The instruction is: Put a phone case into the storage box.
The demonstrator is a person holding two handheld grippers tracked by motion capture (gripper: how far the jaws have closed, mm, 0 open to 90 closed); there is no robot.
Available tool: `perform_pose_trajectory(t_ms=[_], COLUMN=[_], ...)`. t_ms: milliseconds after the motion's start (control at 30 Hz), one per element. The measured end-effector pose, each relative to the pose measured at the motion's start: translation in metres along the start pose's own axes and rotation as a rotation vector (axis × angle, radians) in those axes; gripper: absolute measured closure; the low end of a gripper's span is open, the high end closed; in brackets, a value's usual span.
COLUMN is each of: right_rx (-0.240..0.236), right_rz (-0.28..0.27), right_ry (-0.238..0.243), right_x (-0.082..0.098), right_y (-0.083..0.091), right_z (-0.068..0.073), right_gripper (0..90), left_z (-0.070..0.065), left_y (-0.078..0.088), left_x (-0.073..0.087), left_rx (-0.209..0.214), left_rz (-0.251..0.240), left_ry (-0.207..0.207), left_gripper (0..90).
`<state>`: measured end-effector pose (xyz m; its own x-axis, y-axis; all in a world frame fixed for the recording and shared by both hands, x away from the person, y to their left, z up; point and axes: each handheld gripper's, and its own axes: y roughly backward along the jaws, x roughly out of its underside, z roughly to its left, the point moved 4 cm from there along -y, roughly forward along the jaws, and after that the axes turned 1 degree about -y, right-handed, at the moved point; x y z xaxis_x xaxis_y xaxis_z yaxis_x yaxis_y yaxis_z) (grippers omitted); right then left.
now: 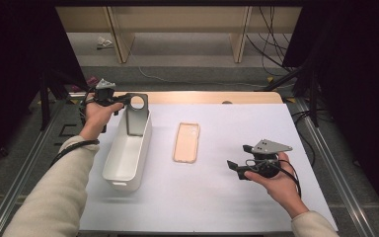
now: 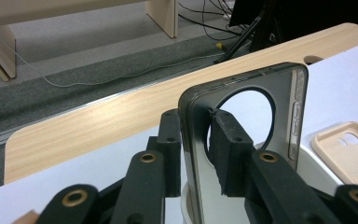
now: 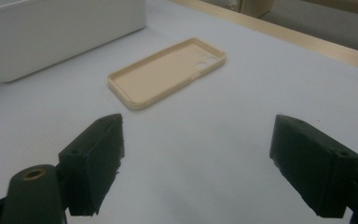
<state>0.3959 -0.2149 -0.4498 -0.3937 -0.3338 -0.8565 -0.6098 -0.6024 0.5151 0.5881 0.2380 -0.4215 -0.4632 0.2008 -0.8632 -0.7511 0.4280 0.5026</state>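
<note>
Forearms in pale sleeves come in from the near edge of the bench (image 1: 217, 207), which is covered by a white sheet. Nearest on the right, the right hand (image 1: 276, 182) holds the right gripper (image 1: 235, 169) low over the sheet, aimed toward the middle; its fingers (image 3: 95, 158) stand wide apart with nothing between them, bare white surface showing in the gap.

Ahead of that gripper, near the middle of the sheet, a beige phone case (image 1: 186, 141) lies flat with its hollow side up, camera cut-outs at the far end.

Left of it, well apart, a long white plastic bin (image 1: 123, 160) sits with its length running away from the person.

At the bin's far end, the left hand (image 1: 96, 116) holds the left gripper (image 1: 126, 100) level, pointing right. Its fingers (image 2: 230, 154) are clamped on a dark grey phone case (image 1: 137, 112) with a large round camera opening, one finger on each face. That case stands upright on its long axis, its lower part down inside the far end of the bin and its top rising above the rim.

Beyond the sheet, a strip of bare wood marks the far edge of the bench, then grey floor with trailing cables (image 1: 271, 52).
</note>
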Motion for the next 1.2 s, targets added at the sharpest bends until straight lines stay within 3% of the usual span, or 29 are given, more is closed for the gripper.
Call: perform_pose_trajectory(t_ms=[267, 600, 800, 933, 1033, 1200], right_rx=[0.0, 0.0, 0.0, 0.0, 0.0, 0.0], right_rz=[0.0, 0.003, 0.004, 0.005, 0.006, 0.003], right_ry=[0.003, 0.006, 0.008, 0.007, 0.008, 0.007], right_x=[0.0, 0.0, 0.0, 0.0, 0.0, -0.001], right_y=[0.0, 0.0, 0.0, 0.0, -0.001, -0.001], right_z=[0.0, 0.0, 0.001, 0.001, 0.002, 0.002], right_gripper=[18.4, 18.3, 18.3, 18.2, 18.2, 18.1], left_z=[-0.002, -0.002, 0.0, -0.002, -0.004, -0.008], left_y=[-0.002, 0.008, 0.022, 0.036, 0.046, 0.066], left_x=[-0.001, -0.004, -0.002, 0.004, 0.009, 0.021], left_rx=[-0.003, 0.0, 0.014, 0.059, 0.048, 0.03], left_rz=[0.005, 0.007, 0.029, 0.058, 0.054, 0.006], left_ry=[-0.005, 0.062, 0.064, 0.063, 0.055, 0.062], left_gripper=[67.4, 34.6, 20.7, 22.2, 8.3, 0.0])
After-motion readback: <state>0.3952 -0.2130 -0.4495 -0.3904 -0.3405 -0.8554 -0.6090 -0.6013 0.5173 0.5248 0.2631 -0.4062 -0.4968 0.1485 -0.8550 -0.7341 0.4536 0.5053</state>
